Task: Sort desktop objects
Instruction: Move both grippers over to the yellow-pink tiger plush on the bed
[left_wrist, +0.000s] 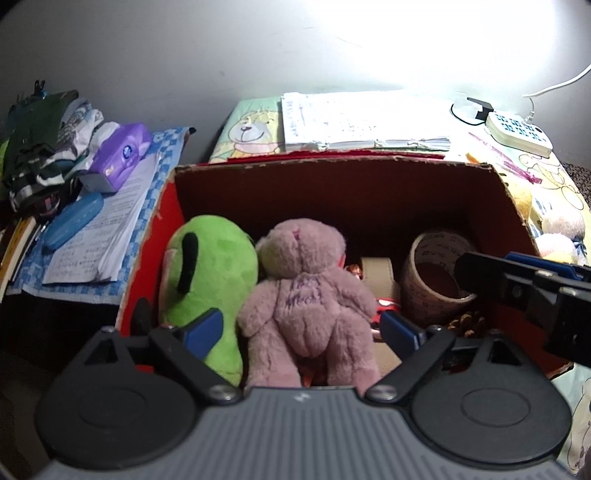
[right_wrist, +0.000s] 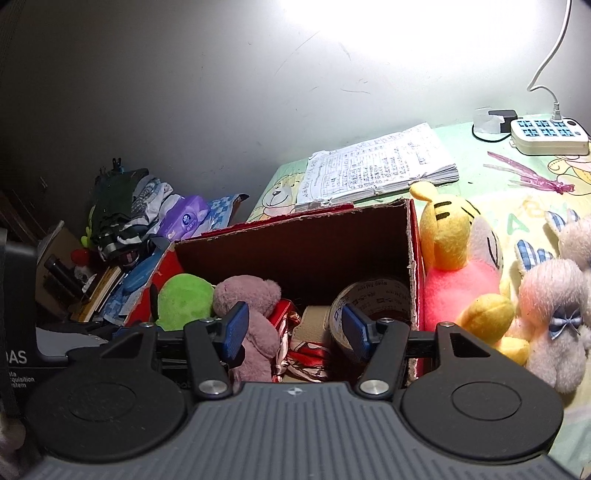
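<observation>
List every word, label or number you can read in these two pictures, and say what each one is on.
"DAS", above a partly cut-off "...quisition ...stem": dark device at the left edge of the right wrist view.
Purple handwriting on the pink teddy bear: too smudged to read.
Print on the tape roll: too small.
Writing on the paper stack: too small.
Logo on the purple tissue pack: unreadable.

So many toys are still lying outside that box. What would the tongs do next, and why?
Probably swing the right tongs, open and empty above the box, toward the yellow and pink plush leaning on its outer wall. The pink bear already sits inside.
</observation>
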